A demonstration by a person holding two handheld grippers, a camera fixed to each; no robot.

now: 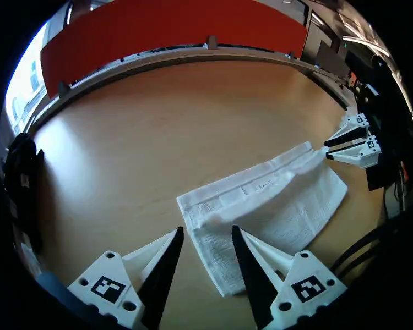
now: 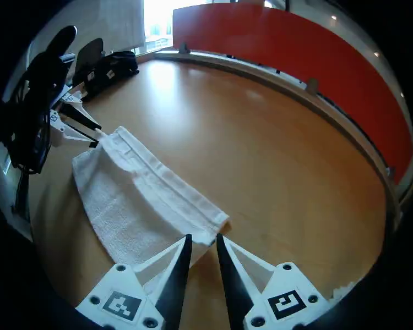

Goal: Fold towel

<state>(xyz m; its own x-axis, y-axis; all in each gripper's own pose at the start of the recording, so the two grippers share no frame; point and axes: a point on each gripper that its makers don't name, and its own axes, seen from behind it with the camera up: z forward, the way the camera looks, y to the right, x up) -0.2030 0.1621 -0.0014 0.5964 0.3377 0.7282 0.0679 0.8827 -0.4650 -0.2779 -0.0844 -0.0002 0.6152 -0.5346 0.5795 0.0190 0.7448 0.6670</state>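
Lining up on the towel (image 1: 272,203) corners, left gripper (image 1: 206,228) jaws spread wide, right gripper (image 2: 203,236) jaws narrowly apart; pinching both corners looks next.

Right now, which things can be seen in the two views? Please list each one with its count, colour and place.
towel: one, white, lying on the table between the two grippers
table: one, light brown wood, under everything
partition: one, red, standing along the table's far edge
bag: one, black, at a far corner of the table
left gripper: one, white with black fingers, jaws open over one end of the towel
right gripper: one, white with black fingers, jaws narrowly apart at the towel's opposite corner
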